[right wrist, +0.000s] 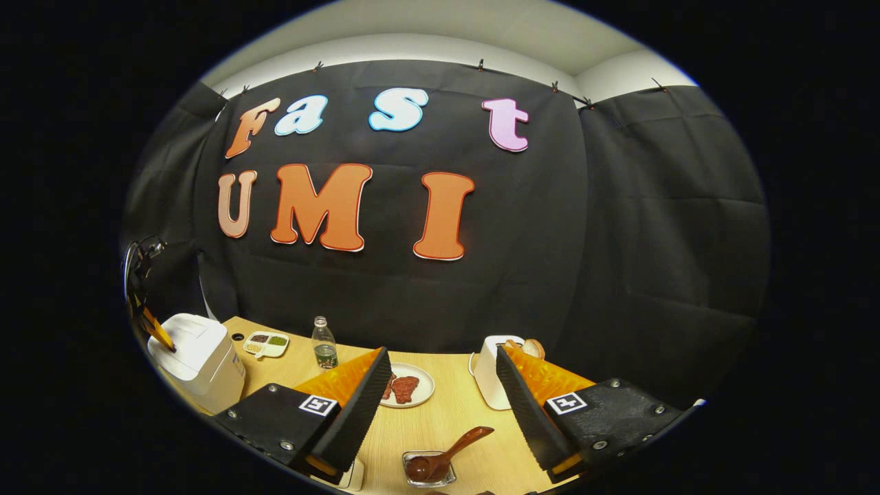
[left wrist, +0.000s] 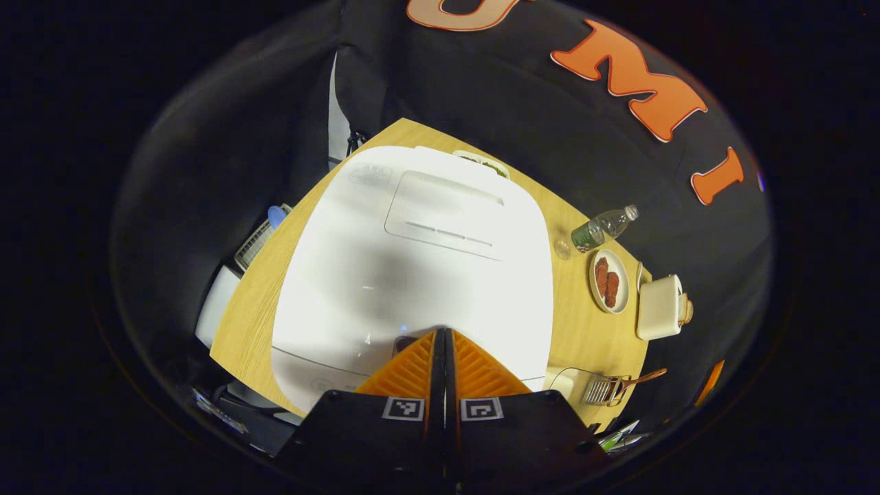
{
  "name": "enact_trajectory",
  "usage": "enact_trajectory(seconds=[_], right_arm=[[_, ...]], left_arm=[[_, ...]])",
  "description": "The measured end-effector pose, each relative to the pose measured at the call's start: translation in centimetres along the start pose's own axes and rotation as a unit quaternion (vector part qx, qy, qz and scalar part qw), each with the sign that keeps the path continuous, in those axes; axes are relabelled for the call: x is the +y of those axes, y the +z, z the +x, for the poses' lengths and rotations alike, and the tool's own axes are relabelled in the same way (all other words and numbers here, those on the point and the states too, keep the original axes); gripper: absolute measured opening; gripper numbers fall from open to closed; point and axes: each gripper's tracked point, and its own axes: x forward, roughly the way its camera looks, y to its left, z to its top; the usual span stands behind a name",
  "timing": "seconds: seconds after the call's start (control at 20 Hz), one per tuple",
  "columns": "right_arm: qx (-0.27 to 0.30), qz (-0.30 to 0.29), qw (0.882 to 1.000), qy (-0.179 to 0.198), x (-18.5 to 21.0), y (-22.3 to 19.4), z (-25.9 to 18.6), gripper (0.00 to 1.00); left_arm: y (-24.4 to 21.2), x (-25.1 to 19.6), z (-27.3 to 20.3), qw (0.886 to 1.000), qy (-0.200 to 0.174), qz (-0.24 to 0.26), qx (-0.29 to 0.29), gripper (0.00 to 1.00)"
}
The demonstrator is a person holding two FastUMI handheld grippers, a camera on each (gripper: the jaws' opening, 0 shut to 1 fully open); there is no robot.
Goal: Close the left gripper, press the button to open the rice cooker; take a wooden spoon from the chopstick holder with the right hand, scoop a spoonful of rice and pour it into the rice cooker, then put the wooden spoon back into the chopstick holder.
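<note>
A wooden table (right wrist: 440,426) stands in a black-cloth booth. The white cooker (left wrist: 412,268) sits at the table's left end with its lid down. In the left gripper view the left gripper (left wrist: 444,344) has its fingers pressed together and points down at the cooker's front edge, tips at or just above a small dark patch there that is probably the button; I cannot tell whether they touch it. To do this step well, keep the fingers together so they act as one blunt tip, centre it on the button, push straight down, then lift clear so the lid can swing up. In the right gripper view the right gripper (right wrist: 443,395) is spread wide and empty, hovering over the table's near edge above the spoon (right wrist: 447,455), which lies in a small clear dish (right wrist: 427,471).
</note>
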Motion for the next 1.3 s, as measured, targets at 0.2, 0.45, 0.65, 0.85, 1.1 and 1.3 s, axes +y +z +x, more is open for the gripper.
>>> enact_trajectory(seconds=[0.2,0.45,0.65,0.85,1.1,1.3], right_arm=[[0.0,-0.001,1.0,0.01,0.5,-0.1,0.3,0.95],[0.012,-0.004,1.0,0.014,0.5,-1.0,0.5,0.95],[0.016,-0.002,1.0,0.024,0.7,-1.3,0.6,0.95],[0.023,-0.005,0.999,0.032,0.7,-2.2,0.4,0.95],[0.052,0.002,0.998,0.036,-0.2,-4.8,-0.1,0.95],[0.078,0.014,0.996,0.04,-1.4,-6.9,-0.3,0.95]], left_arm=[[0.2,-0.6,-0.4,1.0,-0.007,0.004,-0.022,0.06],[4.4,-2.2,-4.3,0.98,0.002,0.075,-0.187,0.04],[9.0,-3.1,-10.7,0.926,0.054,0.121,-0.354,0.03],[7.4,-5.6,-14.8,0.903,0.051,0.136,-0.404,0.06],[4.5,-8.9,-17.5,0.883,0.026,0.172,-0.435,0.38],[1.9,-11.2,-18.3,0.876,0.025,0.185,-0.445,0.8]])
